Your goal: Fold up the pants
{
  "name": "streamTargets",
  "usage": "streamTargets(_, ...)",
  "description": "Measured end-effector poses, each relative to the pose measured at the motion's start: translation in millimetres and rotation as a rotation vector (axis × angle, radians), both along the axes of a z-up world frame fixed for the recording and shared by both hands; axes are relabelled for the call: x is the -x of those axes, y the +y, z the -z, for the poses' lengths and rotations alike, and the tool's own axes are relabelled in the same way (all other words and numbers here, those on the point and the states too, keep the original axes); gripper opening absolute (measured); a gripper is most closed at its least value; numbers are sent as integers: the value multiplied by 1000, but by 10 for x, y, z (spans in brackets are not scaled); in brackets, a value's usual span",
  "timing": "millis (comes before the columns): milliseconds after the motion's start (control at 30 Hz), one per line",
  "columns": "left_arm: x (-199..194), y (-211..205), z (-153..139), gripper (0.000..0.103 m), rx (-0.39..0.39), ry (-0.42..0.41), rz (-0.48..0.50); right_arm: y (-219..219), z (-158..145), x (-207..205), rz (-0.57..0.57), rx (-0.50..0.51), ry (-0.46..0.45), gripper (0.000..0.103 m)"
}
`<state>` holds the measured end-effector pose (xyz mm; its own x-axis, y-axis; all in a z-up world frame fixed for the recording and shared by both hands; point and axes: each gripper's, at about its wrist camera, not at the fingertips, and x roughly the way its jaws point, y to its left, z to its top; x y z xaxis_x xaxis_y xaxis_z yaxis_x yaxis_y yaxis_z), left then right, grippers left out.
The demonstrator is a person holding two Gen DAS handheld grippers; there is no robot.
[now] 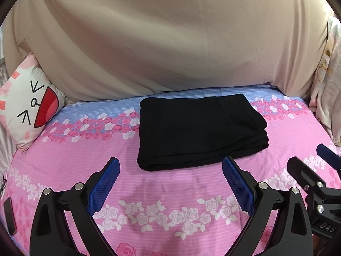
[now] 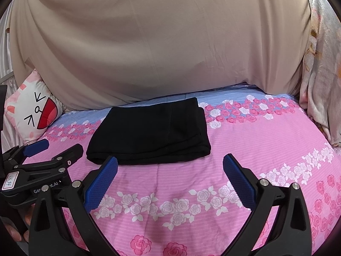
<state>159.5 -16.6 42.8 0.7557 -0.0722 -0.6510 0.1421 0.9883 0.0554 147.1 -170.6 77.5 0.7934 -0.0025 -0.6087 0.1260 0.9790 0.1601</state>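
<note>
- Left wrist view shows the pants (image 1: 200, 132) lying as a compact black rectangle on the bed (image 1: 64, 166), near the far edge of the floral sheet, just in front of the beige cover (image 1: 170, 42).
- Stacked layers show along the right edge of the bundle, so the folds look finished; my judgement is that the task is at or near its end.
- Left hand-held gripper (image 1: 170, 168) hovers just short of the near edge of the pants, its blue pads spread wide and holding nothing.
- Right hand-held gripper (image 2: 170, 167) sits beside it in much the same pose, jaws wide and empty, with its left pad overlapping the near edge of the bundle in the picture; contact cannot be confirmed.
- A cat-face pillow (image 1: 27, 111) rests at the left, well apart from the pants.
- Next move, as I judge it: either draw both tools back and leave the bundle, or press the top flat if the right edge needs squaring.
- Any further touch should be light, since soft fabric layers can slide apart.
</note>
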Motion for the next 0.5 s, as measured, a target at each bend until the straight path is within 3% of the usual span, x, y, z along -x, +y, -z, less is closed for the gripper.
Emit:
streamTargets(267, 12, 47, -6, 95, 17, -9, -31, -45, 7, 23, 11, -2, 2, 97)
streamTargets(400, 78, 33, 5, 95, -65, -33, -72, -83, -1, 75, 20, -1, 2, 97)
streamTargets(500, 120, 39, 25, 95, -65, -23, -64, -100, -5, 113, 25, 0, 2, 97)
